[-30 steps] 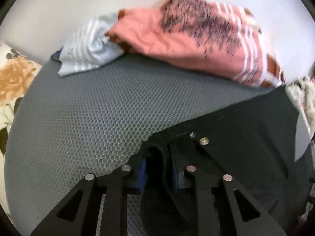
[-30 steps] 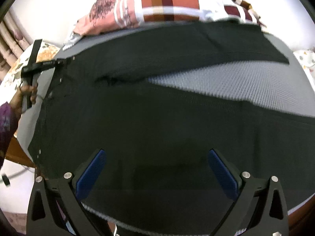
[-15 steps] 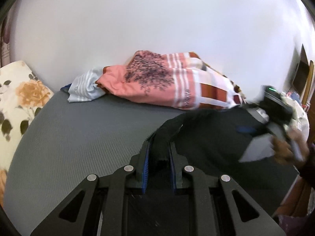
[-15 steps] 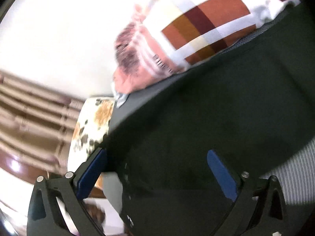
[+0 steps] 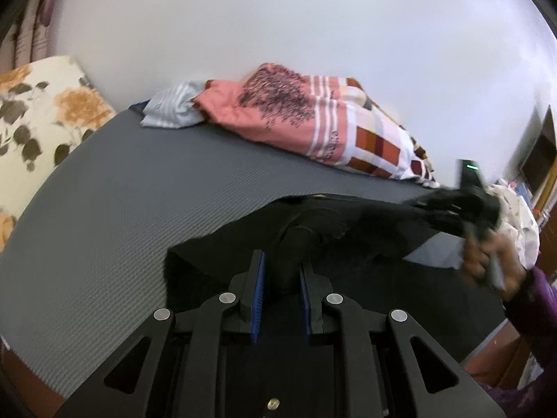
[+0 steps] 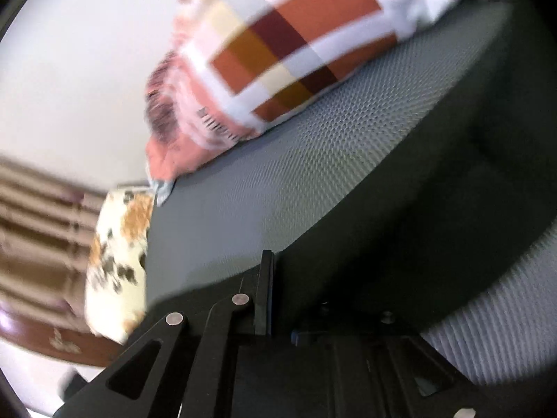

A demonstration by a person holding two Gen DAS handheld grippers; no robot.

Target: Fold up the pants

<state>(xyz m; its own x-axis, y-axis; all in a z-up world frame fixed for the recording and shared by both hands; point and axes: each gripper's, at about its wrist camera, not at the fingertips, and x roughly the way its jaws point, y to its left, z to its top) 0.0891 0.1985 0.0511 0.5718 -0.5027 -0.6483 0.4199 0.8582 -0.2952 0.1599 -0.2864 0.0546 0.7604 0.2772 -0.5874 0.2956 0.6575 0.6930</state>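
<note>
At the bottom centre of the left wrist view, the left gripper (image 5: 281, 280) is clamped on a bunched fold of the black pants (image 5: 348, 230), the cloth pinched between its two blue-lined fingers (image 5: 258, 289). From that pinch the dark fabric rises and stretches toward the right edge of the frame, where the right gripper (image 5: 449, 209) meets it, blurred, with the person's hand (image 5: 487, 257) wrapped round its handle; a small green light glows on the device above. More of the pants lies flat on the grey textured mat (image 5: 139, 209) at lower right.

Beyond the pants, at upper centre, a pink patterned cloth (image 5: 306, 122) is heaped against the white wall (image 5: 278, 17), with a pale striped garment (image 5: 174, 111) just beside it to the left. A line of small lettering runs down one white stripe of the pink cloth, too blurred to read. A floral cushion (image 5: 38, 111) fills the left edge.

Low in the right wrist view, the right gripper (image 6: 278, 299) is nearly shut, its left finger (image 6: 266, 289) pressed against black pants fabric (image 6: 435, 209) that sweeps up the right side of the frame; the other finger is hidden under the cloth. Grey mat (image 6: 278, 174) shows in the middle, the pink and checked cloth (image 6: 278, 52) at the top, the floral cushion (image 6: 118, 250) at left.
</note>
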